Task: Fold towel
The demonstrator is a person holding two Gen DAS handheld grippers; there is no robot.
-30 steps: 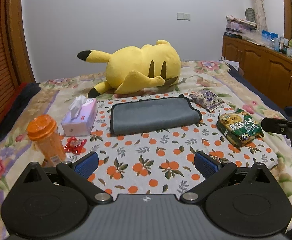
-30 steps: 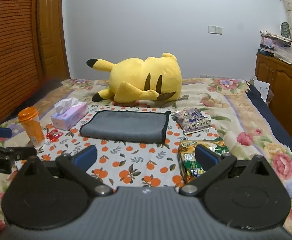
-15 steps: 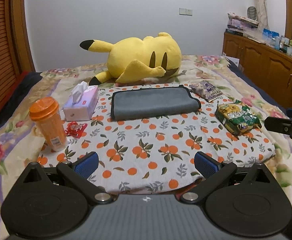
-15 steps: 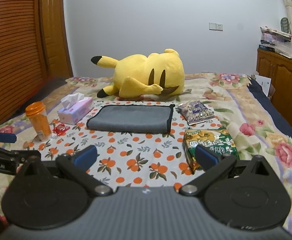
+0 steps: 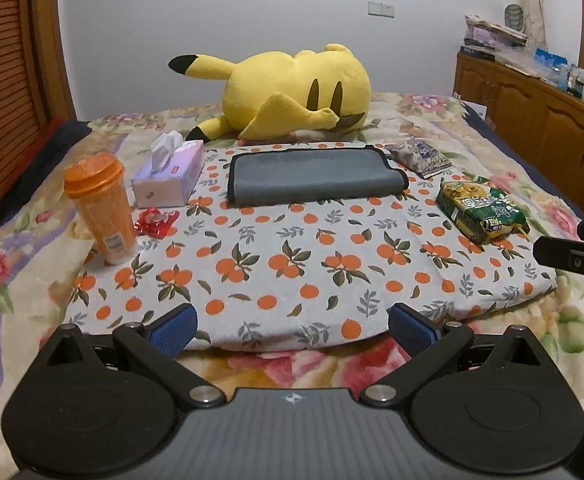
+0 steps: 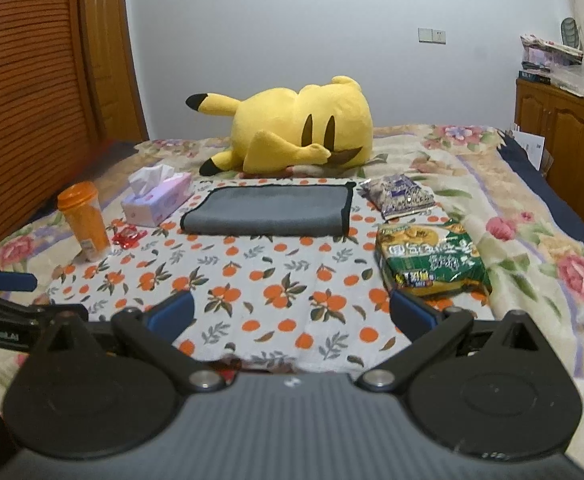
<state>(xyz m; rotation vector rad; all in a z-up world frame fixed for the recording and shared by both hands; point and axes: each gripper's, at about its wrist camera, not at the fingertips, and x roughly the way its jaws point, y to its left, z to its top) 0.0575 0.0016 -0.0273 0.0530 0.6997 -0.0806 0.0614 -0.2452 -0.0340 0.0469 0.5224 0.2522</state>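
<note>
A grey towel (image 5: pixel 312 176) with a dark edge lies folded flat at the far side of an orange-print cloth (image 5: pixel 292 264) on the bed; it also shows in the right wrist view (image 6: pixel 268 210). My left gripper (image 5: pixel 292 330) is open and empty, low over the cloth's near edge, far from the towel. My right gripper (image 6: pixel 292 314) is open and empty, also at the near edge. Each gripper shows at the side of the other's view.
A yellow plush toy (image 5: pixel 292 92) lies behind the towel. A tissue box (image 5: pixel 170 178), an orange bottle (image 5: pixel 100 208) and a red wrapper (image 5: pixel 156 220) are left of it. A green snack bag (image 5: pixel 482 210) and a purple packet (image 5: pixel 418 156) are right. Wooden cabinets (image 5: pixel 540 120) stand at the right.
Both grippers have pulled back toward the near edge of the cloth, away from the towel. Both stayed open. The towel has not moved.
</note>
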